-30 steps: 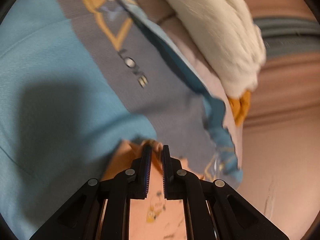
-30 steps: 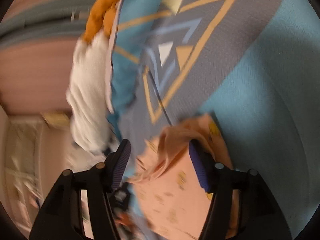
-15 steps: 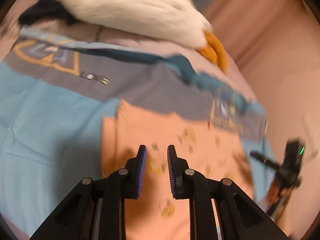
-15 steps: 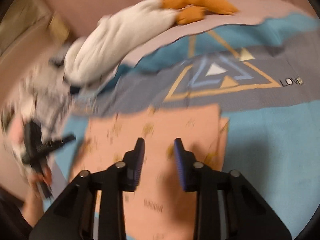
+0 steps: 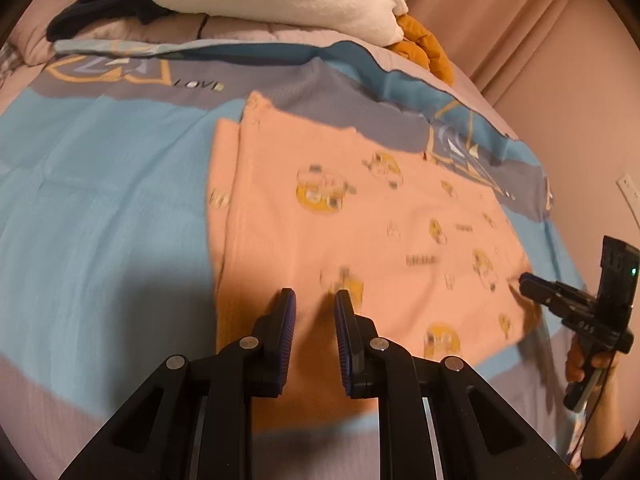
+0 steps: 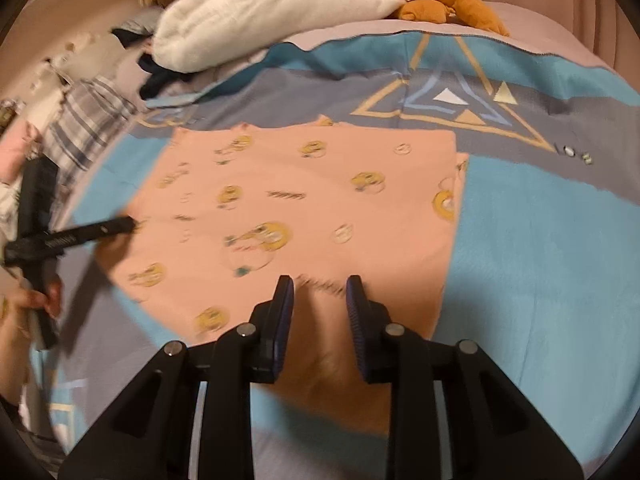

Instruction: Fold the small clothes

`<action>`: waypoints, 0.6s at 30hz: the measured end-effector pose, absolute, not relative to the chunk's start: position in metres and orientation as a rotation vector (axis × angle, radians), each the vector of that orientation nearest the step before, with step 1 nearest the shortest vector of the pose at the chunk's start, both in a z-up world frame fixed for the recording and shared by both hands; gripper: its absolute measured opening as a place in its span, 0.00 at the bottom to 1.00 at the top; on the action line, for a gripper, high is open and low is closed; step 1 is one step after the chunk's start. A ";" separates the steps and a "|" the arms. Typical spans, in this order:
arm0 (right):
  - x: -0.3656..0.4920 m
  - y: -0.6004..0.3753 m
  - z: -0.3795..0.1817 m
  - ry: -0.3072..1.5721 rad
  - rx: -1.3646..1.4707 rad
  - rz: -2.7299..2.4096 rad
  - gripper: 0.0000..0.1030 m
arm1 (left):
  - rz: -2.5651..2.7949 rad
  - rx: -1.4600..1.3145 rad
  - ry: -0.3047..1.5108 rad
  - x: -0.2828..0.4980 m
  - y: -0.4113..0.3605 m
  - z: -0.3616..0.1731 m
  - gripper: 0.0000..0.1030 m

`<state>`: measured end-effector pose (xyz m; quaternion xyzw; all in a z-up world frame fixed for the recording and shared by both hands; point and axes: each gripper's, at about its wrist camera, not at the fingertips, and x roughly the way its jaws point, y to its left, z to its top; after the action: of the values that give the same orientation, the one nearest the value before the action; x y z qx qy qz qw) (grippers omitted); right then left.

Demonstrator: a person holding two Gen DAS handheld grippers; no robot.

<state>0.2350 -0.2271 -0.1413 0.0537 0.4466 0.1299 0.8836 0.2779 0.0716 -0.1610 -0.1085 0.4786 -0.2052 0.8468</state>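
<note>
Bedspread (image 5: 100, 200) bears peach garment (image 5: 360, 220) beneath left gripper (image 5: 315, 300).

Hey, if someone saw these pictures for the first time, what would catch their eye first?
Probably the peach garment with yellow cartoon prints, spread flat in the middle of the blue and grey bedspread. Next, the two black tools low over its near edge, the left tool and the right tool. At the far end lies a fluffy white plush with orange feet.
</note>
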 end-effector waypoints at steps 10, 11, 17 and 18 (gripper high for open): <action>0.193 -0.223 -0.166 0.996 0.121 0.218 0.26 | -0.398 -0.316 1.059 0.233 0.084 -0.168 0.16; 0.188 -0.223 -0.164 1.002 0.123 0.213 0.28 | -0.393 -0.320 1.064 0.228 0.086 -0.167 0.18; 0.158 -0.227 -0.156 1.021 0.157 0.198 0.46 | -0.358 -0.346 1.035 0.193 0.105 -0.158 0.56; 0.151 -0.226 -0.153 1.014 0.155 0.196 0.46 | -0.352 -0.358 1.031 0.189 0.109 -0.156 0.56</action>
<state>0.1511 -0.2259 -0.1526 0.0738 0.4843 0.0937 0.8667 0.1890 0.1092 -0.1564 -0.1695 0.4879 -0.1664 0.8400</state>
